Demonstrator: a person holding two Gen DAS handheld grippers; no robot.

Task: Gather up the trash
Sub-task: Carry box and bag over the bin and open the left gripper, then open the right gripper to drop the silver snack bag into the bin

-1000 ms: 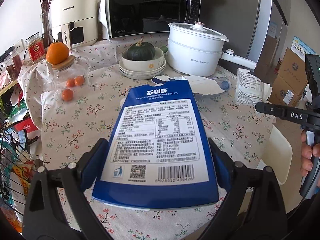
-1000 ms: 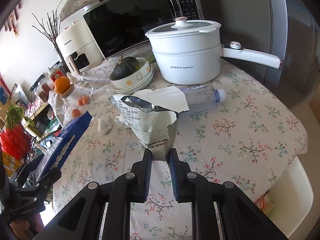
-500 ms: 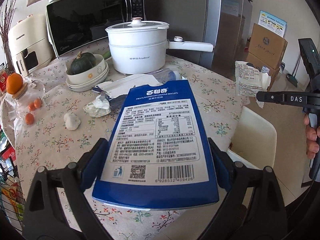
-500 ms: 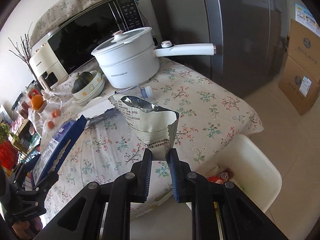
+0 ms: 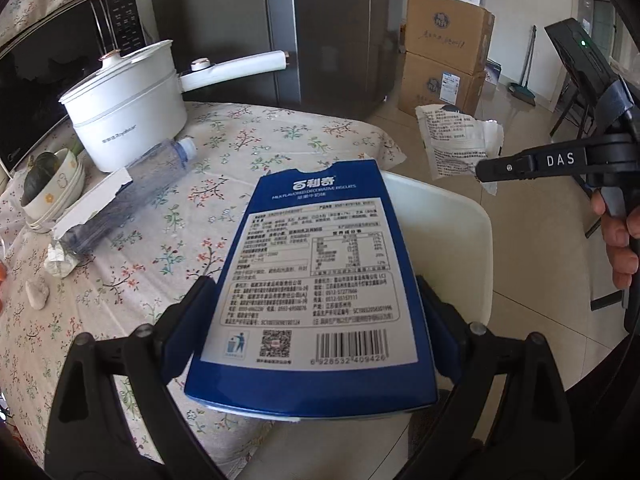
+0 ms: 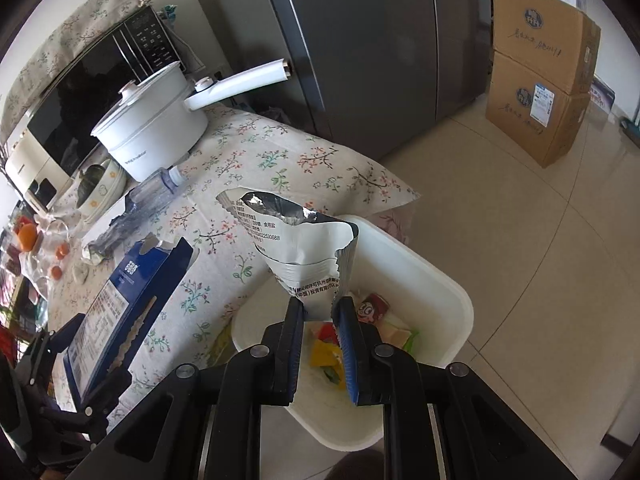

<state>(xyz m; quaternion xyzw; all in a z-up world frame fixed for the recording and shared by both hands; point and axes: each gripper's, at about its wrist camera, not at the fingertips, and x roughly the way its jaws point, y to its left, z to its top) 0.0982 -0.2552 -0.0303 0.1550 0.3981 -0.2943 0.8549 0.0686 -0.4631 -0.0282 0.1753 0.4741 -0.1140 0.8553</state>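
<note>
Presently, right tongs (image 6: 318,312) pinch the torn silver foil pouch (image 6: 298,246) above the white plastic bin (image 6: 448,304), left tongs (image 5: 308,312) clamp the flat blue biscuit box (image 5: 316,276) at nine o'clock; early release risks the box catching the rim.

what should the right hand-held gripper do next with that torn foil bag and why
Probably open and let the torn foil bag drop. The right hand-held gripper pinches the bag's lower end right above the white bin, which already holds colourful wrappers, so a release should land it inside. The left hand-held gripper, clamping the blue biscuit box, is near the bin and could follow.
</note>
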